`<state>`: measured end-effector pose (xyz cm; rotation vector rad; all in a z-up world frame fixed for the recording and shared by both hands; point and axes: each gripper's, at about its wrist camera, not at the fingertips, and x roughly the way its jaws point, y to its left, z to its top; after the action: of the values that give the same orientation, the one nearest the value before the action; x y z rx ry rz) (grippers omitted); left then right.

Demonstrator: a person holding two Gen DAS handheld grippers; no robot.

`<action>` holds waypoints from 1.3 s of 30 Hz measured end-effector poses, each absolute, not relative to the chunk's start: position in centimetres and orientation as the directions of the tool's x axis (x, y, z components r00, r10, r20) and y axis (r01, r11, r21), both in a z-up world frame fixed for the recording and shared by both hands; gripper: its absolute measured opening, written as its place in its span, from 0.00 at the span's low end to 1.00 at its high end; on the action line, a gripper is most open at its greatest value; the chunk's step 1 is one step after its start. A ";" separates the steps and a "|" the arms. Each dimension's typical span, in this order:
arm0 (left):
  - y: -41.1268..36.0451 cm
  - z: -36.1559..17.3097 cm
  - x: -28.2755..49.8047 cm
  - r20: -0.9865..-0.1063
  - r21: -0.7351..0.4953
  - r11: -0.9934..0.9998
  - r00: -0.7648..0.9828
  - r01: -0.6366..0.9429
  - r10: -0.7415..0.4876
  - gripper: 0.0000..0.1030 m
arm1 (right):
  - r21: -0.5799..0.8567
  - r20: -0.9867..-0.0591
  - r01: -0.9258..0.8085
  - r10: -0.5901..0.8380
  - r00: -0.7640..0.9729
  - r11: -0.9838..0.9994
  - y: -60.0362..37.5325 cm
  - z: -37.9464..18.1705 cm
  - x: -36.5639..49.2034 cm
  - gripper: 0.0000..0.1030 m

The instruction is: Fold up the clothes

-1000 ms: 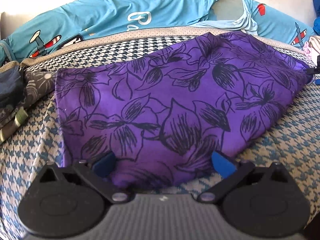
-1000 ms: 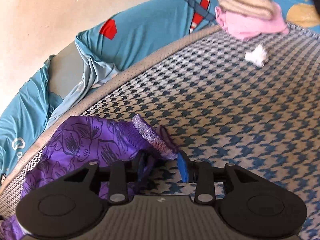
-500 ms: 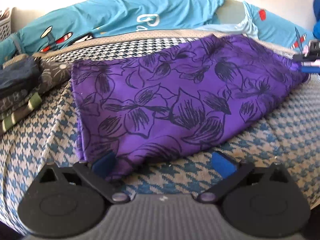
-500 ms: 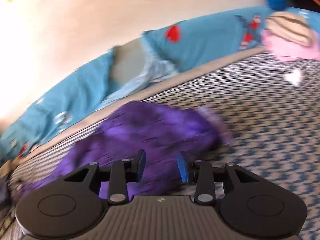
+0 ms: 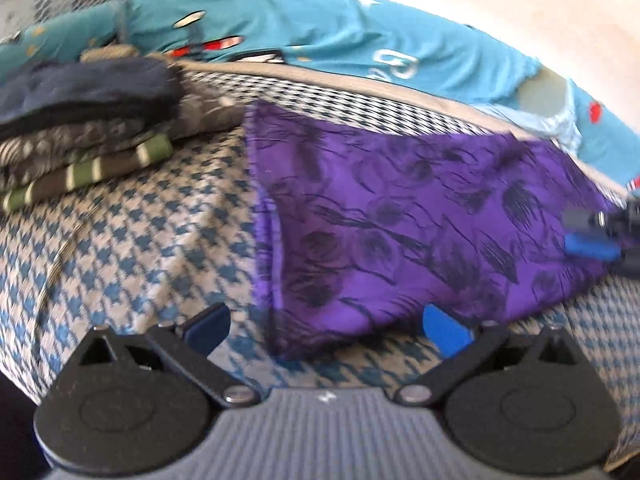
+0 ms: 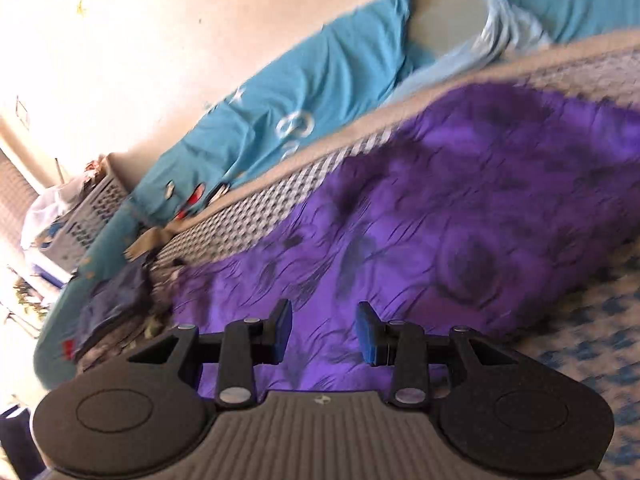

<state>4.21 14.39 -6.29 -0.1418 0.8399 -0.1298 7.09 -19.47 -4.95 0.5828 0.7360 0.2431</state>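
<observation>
A houndstooth bedcover (image 5: 132,232) in blue and white is spread over the bed. Teal bedding (image 5: 328,36) (printed with red-and-white planes) is bunched along the wall, and a pale slatted basket (image 6: 94,208) is seen beyond.

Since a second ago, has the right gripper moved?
Yes. The right gripper swung from the purple garment's end by the bare houndstooth cover to over its middle.

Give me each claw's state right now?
Left claw: open, empty, at the purple garment's near edge.
Right claw: open, empty, above the garment.
</observation>
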 end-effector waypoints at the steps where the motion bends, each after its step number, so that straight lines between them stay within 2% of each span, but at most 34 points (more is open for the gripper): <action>1: 14.9 -6.4 4.4 -0.735 -0.183 0.983 0.659 0.034 -0.160 1.00 | 0.588 -0.572 0.006 0.410 0.711 0.809 -19.3 -5.4 7.3 0.33; 4: 15.9 -6.9 4.8 -0.749 -0.201 0.980 0.647 -0.017 -0.142 1.00 | 0.578 -0.619 0.043 0.403 0.674 0.815 -19.2 -6.4 7.5 0.32; 6: 15.9 -7.0 4.8 -0.750 -0.178 0.984 0.650 -0.025 -0.120 1.00 | 0.549 -0.657 0.064 0.383 0.649 0.833 -19.0 -7.1 7.5 0.28; 15: 15.9 -7.4 5.0 -0.762 -0.102 0.992 0.647 -0.075 -0.029 1.00 | 0.531 -0.679 0.079 0.367 0.636 0.844 -19.4 -7.4 5.4 0.21; 20: 15.5 -7.3 4.8 -0.764 -0.062 0.994 0.645 -0.088 0.010 1.00 | 0.522 -0.691 0.097 0.354 0.630 0.847 -19.2 -7.2 4.5 0.20; 24: 15.4 -6.6 4.7 -0.753 -0.064 0.993 0.657 -0.101 0.018 1.00 | 0.501 -0.691 0.074 0.347 0.634 0.862 -18.7 -6.5 4.1 0.23; 29: 14.6 -5.9 5.3 -0.749 -0.077 0.995 0.663 -0.059 -0.019 1.00 | 0.492 -0.641 0.001 0.361 0.677 0.871 -18.1 -5.2 4.6 0.23; 39: 12.3 -5.0 9.4 -0.771 0.008 0.999 0.636 0.049 -0.025 1.00 | 0.441 -0.627 -0.030 0.332 0.705 0.897 -16.2 -4.6 9.7 0.23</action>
<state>9.38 12.28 -4.96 0.0290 0.8807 -0.0421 9.71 -16.17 -4.56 0.4215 0.7671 0.2079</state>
